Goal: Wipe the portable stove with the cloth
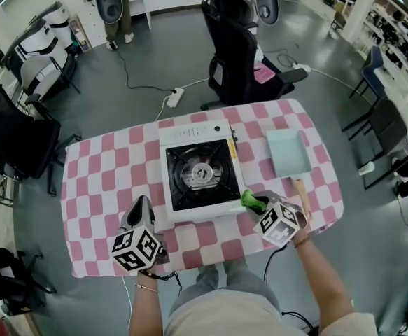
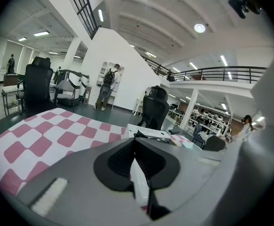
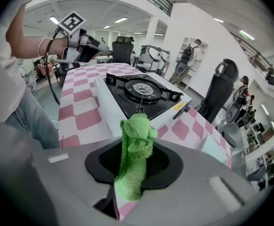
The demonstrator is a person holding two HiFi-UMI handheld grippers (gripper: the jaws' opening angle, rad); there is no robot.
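A white portable stove [image 1: 198, 177] with a black burner top sits mid-table on the pink-and-white checked cloth [image 1: 99, 180]. A green cloth [image 1: 250, 200] is pinched in my right gripper [image 1: 258, 204], just off the stove's front right corner. In the right gripper view the cloth [image 3: 136, 145] stands up between the shut jaws of the right gripper [image 3: 137, 157], with the stove [image 3: 141, 93] just beyond it. My left gripper [image 1: 142, 207] hovers at the stove's front left corner. Its jaws look shut and empty in the left gripper view [image 2: 136, 144], where the stove [image 2: 152, 133] shows beyond them.
A pale blue tray [image 1: 288, 152] lies right of the stove, with a wooden handle [image 1: 301, 191] in front of it. A black office chair [image 1: 235, 54] stands behind the table. A person [image 2: 106, 86] stands far off; other chairs and desks ring the room.
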